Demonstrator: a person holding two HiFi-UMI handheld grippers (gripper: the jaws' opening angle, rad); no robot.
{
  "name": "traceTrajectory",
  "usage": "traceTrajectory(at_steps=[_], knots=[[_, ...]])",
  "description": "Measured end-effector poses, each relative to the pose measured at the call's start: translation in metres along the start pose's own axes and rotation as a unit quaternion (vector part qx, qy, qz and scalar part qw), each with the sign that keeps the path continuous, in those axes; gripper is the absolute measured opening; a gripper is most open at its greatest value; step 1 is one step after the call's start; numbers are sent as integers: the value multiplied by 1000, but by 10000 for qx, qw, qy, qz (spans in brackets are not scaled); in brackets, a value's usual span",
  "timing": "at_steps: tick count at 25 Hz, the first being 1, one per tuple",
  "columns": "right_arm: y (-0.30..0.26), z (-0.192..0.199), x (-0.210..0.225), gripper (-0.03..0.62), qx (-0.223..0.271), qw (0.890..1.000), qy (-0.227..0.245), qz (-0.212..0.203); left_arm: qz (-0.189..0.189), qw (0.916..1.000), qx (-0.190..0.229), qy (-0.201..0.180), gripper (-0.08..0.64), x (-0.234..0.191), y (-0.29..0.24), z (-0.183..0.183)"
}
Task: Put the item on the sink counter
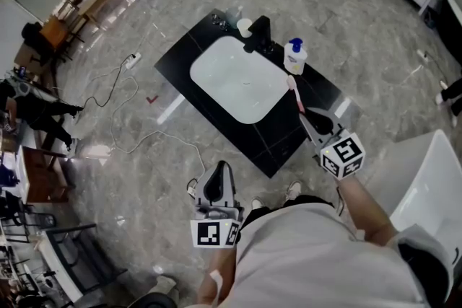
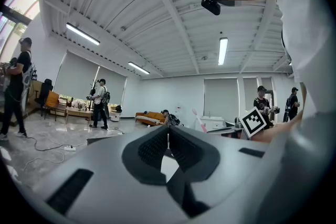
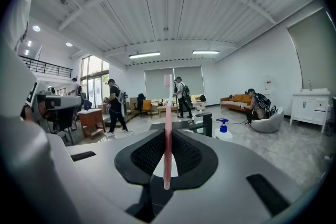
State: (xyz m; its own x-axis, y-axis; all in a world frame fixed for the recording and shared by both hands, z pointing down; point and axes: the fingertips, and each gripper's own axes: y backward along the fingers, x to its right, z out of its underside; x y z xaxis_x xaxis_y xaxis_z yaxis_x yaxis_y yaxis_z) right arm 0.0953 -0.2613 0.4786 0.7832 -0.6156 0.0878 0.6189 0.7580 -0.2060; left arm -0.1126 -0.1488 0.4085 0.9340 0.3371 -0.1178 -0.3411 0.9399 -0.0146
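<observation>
My right gripper [image 1: 312, 120] is shut on a pink toothbrush [image 1: 295, 93] and holds it over the right end of the black sink counter [image 1: 180, 61]. In the right gripper view the toothbrush [image 3: 167, 128] stands upright between the closed jaws of that gripper [image 3: 167, 152]. My left gripper [image 1: 216, 182] hangs over the floor in front of the counter, its jaws shut with nothing in them. In the left gripper view the left gripper [image 2: 168, 139] shows closed pads, and the toothbrush [image 2: 199, 122] is a small pink shape far off.
A white basin [image 1: 238, 79] fills the counter's middle, with a black faucet [image 1: 258, 32], a white cup [image 1: 245, 27] and a blue-topped pump bottle [image 1: 294, 56] behind it. Cables [image 1: 137, 126] lie on the marble floor. A white tub [image 1: 426, 184] stands at the right. People stand around the room.
</observation>
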Motion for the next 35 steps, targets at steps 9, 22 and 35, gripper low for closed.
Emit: traceTrajectory(at_steps=[9, 22, 35], knots=[[-16, 38, 9, 61, -420, 9991, -24, 42, -13, 10000, -49, -51, 12, 4, 0, 3], [-31, 81, 21, 61, -902, 9958, -58, 114, -76, 9999, -152, -16, 12, 6, 1, 7], [-45, 127, 30, 61, -1434, 9895, -124, 150, -195, 9996, -192, -39, 12, 5, 4, 7]])
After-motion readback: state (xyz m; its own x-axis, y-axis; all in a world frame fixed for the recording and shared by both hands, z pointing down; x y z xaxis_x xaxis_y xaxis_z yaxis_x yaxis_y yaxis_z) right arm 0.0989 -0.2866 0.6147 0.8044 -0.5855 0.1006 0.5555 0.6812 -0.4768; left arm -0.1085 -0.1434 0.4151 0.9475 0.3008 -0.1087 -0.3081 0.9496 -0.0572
